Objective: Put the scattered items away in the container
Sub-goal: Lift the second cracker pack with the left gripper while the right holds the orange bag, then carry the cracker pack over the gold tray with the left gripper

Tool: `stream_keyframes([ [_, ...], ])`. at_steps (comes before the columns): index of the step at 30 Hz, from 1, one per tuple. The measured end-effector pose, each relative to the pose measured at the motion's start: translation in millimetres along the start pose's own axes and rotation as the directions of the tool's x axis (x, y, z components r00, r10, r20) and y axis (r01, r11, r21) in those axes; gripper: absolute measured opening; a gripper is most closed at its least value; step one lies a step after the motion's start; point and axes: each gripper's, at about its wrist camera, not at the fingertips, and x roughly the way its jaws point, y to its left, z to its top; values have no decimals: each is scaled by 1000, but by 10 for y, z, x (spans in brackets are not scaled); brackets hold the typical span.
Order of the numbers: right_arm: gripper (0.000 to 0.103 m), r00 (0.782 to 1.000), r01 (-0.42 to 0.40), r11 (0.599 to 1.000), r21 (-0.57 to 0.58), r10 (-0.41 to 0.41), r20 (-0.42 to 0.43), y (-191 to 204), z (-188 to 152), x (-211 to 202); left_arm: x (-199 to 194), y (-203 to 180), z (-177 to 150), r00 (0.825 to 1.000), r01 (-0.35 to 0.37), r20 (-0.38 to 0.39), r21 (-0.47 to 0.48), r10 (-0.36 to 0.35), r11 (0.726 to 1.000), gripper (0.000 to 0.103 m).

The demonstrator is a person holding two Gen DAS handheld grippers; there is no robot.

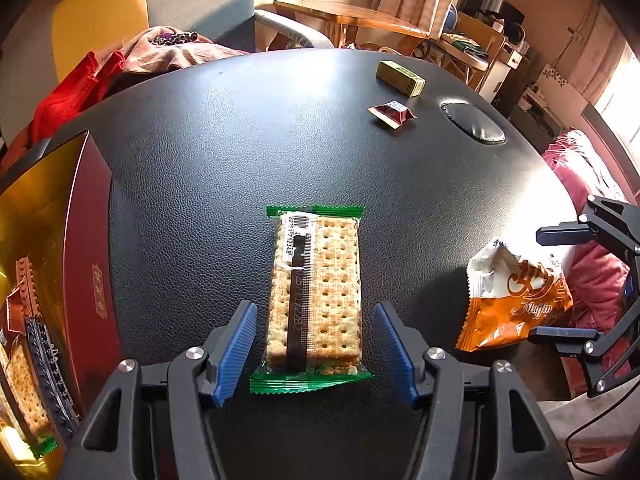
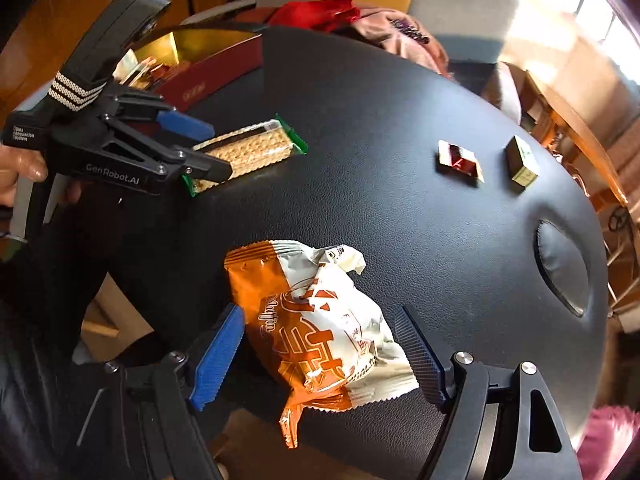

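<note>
The left claw [image 1: 316, 348] is standing released over the black worktop [image 1: 200, 152], its blue pads flanking the cracker packet [image 1: 314, 292] with clear gaps on both sides. The packet is lying flat and lengthwise between the pads, its green-edged near end just ahead of them.

The right claw [image 2: 320, 356] is likewise standing released, straddling the orange-and-white muffin wrapper [image 2: 316, 328]. The wrapper is lying crumpled on the worktop near its front edge; whether the left pad is grazing the orange end appears doubtful, as the fisheye distorts that margin.

The left wrist view is showing the red container [image 1: 86, 240] directly left of the left claw, with a gold interior and another cracker packet already lying inside. The right wrist view is showing only the container's far corner, partly hidden behind the left claw's body.

Well ahead of both claws, a small red sachet [image 1: 392, 114] and a small green box [image 1: 400, 76] are lying near each other but apart. The right wrist view is showing a hand [image 2: 20, 176] gripping the left claw's handle; the left wrist view is showing none of this.
</note>
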Motion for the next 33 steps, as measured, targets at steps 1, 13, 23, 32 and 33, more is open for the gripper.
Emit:
stream_keyframes([
  [1,81,1000,-1,1000,-18,1,-11,6,17,9,-2,-1,4,1000,-3,3,3,3,1000,62],
  [13,72,993,21,995,-99,-32,-109,-6,19,260,170,-50,79,999,-27,-30,49,28,998,62],
  [23,72,997,71,968,240,-72,-4,-180,-53,221,182,-30,43,999,-47,7,24,47,999,60],
  [32,69,991,99,871,482,-128,28,7,13,429,96,38,-45,997,-49,54,1,49,999,49],
  [33,69,991,94,862,498,-131,41,29,36,437,72,52,-55,997,-39,59,-7,39,999,49],
])
